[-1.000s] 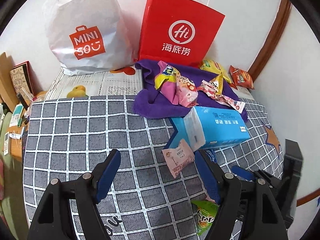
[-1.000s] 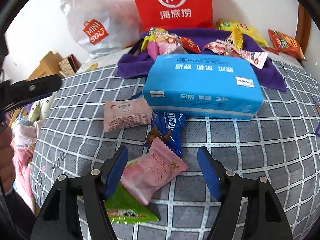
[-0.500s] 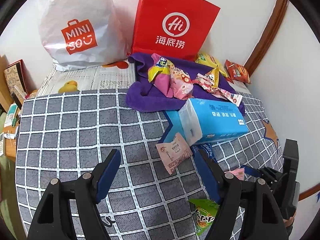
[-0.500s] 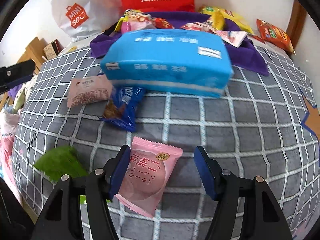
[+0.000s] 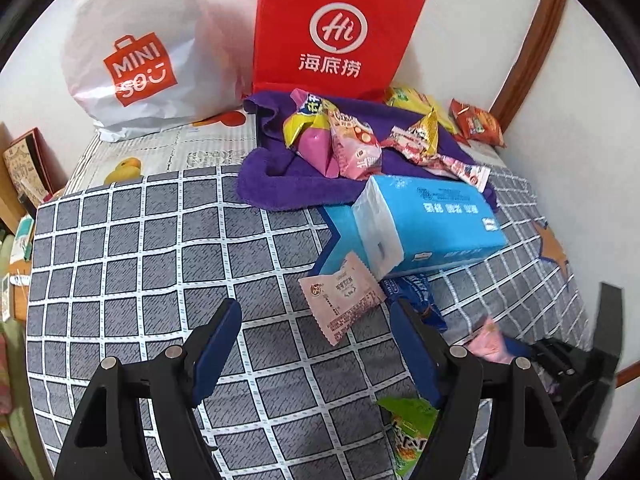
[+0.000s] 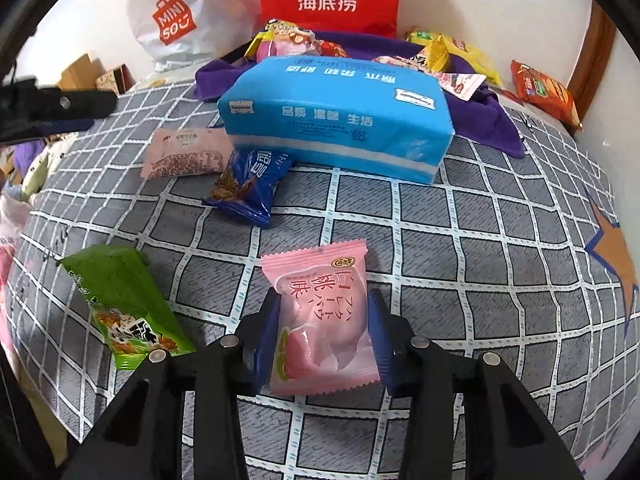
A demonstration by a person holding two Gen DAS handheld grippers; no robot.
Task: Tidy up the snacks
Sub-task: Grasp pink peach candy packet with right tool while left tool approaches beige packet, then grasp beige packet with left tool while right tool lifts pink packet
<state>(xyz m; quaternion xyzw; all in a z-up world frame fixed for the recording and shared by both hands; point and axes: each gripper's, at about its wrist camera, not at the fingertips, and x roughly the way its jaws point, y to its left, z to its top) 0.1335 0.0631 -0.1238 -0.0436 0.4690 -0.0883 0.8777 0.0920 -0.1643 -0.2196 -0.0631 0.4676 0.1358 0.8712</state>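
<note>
My right gripper [image 6: 323, 316] is shut on a pink peach snack packet [image 6: 320, 312], its blue fingers pressing both sides just above the checked bedcover. A green snack packet [image 6: 120, 304], a dark blue packet [image 6: 248, 180] and a pale pink packet [image 6: 186, 152] lie near a blue tissue pack [image 6: 336, 112]. My left gripper [image 5: 316, 344] is open and empty above the cover, just short of the pale pink packet [image 5: 340, 296]. More snacks [image 5: 340, 140] lie on a purple towel [image 5: 280, 176].
A red paper bag [image 5: 332, 36] and a white Miniso bag [image 5: 136, 60] stand against the back wall. An orange packet [image 6: 544, 92] lies by the wooden door frame at the right. Boxes and clutter sit off the bed's left edge [image 5: 20, 184].
My right gripper has moved onto the pink peach packet and closed on it. The left gripper has barely shifted and stays open.
</note>
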